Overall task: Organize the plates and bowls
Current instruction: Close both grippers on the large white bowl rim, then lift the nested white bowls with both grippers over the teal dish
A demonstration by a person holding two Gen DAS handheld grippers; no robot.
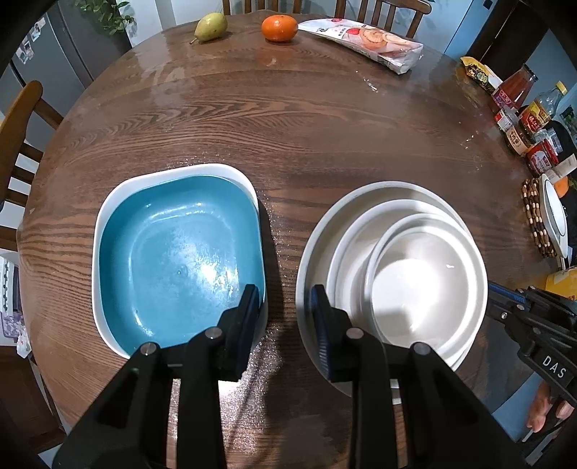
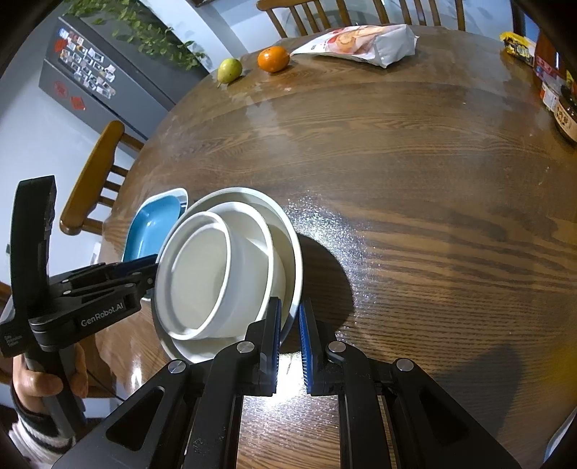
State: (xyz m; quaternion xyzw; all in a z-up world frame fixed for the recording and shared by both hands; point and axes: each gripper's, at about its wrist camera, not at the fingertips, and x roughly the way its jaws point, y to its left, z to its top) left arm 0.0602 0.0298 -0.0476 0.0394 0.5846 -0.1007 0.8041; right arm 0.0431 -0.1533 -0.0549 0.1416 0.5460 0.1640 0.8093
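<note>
A blue square dish point(image 1: 173, 252) with a white outside sits at the near left of the round wooden table point(image 1: 288, 119). To its right is a stack: a large white plate point(image 1: 324, 223) under a white bowl point(image 1: 357, 234), with a smaller white bowl point(image 1: 422, 288) inside. My left gripper point(image 1: 285, 292) hangs over the gap between dish and stack. Its jaws stand narrowly open, one finger over the dish's right wall, the other over the plate's left rim. My right gripper point(image 2: 290, 303) is shut on the large plate's point(image 2: 288, 231) right rim.
A pear point(image 1: 211, 26), an orange point(image 1: 279, 27) and a snack bag point(image 1: 364, 41) lie along the far edge. Bottles and jars point(image 1: 523, 119) and a beaded trivet point(image 1: 533, 216) with a plate crowd the right edge. Wooden chairs point(image 1: 18, 119) ring the table.
</note>
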